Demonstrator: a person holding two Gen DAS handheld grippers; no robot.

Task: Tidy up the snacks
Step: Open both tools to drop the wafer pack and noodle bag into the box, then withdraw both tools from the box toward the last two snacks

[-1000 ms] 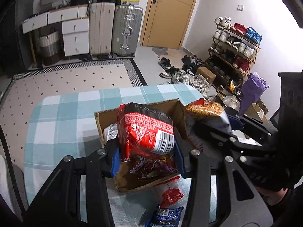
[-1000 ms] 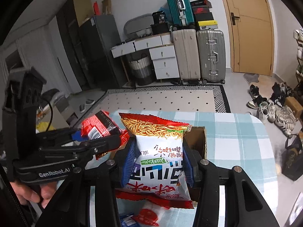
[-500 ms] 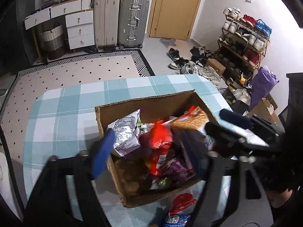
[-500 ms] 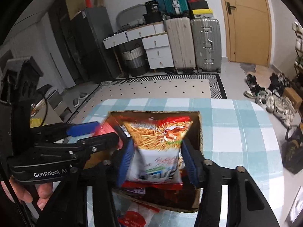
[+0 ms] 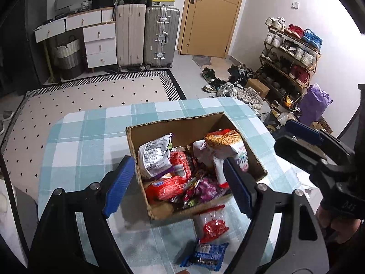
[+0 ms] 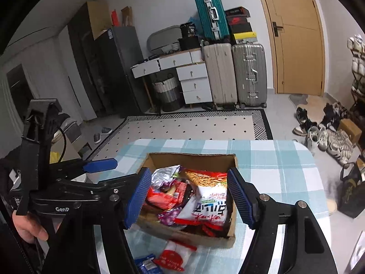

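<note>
A cardboard box [image 5: 159,125] stands on the checked table, full of snack bags; it also shows in the right wrist view [image 6: 194,158]. Inside lie a red bag [image 5: 166,187], a silver bag [image 5: 154,157] and the white noodle-snack bag [image 5: 228,150], which shows in the right wrist view [image 6: 211,205] too. My left gripper [image 5: 178,182] is open and empty above the box. My right gripper [image 6: 189,198] is open and empty above the box. A red-and-white packet [image 5: 212,225] and a blue packet [image 5: 208,254] lie on the table in front of the box.
The table [image 5: 86,137] has a teal checked cloth and rounded edges. Beyond it are a patterned rug, suitcases [image 5: 146,34], drawers, a door and a shoe rack [image 5: 289,52]. The right gripper's body [image 5: 319,157] stands right of the box.
Both grippers opened. The red bag dropped from the left gripper and the noodle-snack bag from the right gripper into the box. Both grippers have drawn back above it.
</note>
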